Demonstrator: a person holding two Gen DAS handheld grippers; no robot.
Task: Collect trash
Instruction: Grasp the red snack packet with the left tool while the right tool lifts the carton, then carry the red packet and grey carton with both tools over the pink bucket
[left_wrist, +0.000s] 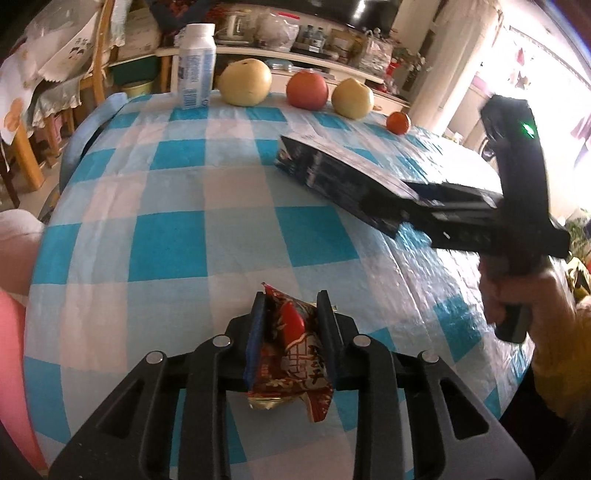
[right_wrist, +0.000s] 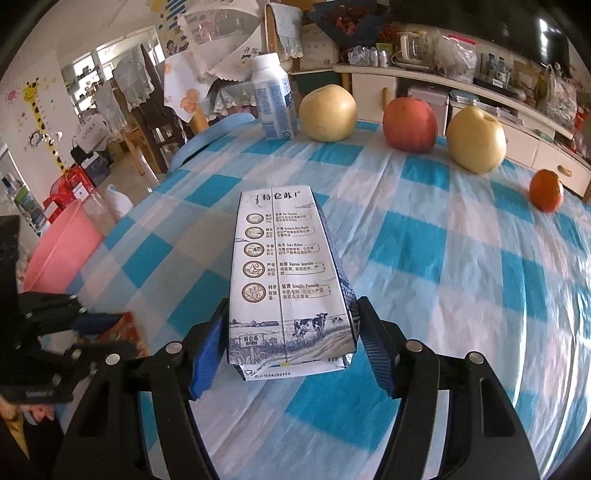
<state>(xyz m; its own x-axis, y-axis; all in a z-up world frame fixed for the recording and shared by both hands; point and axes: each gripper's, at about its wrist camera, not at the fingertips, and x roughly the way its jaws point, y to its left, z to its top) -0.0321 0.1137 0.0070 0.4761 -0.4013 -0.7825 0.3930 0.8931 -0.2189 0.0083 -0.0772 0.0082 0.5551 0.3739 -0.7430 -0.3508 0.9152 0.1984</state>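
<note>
My left gripper is shut on a crumpled red snack wrapper and holds it over the near edge of the checked tablecloth. My right gripper is shut on a white and blue milk carton, held flat above the table. From the left wrist view the carton shows dark, sticking out of the right gripper at the right. The left gripper and wrapper show at the lower left of the right wrist view.
At the table's far edge stand a white plastic bottle, two yellow pears, a red apple and a small orange. A pink bin stands beside the table on the left. Chairs and shelves lie beyond.
</note>
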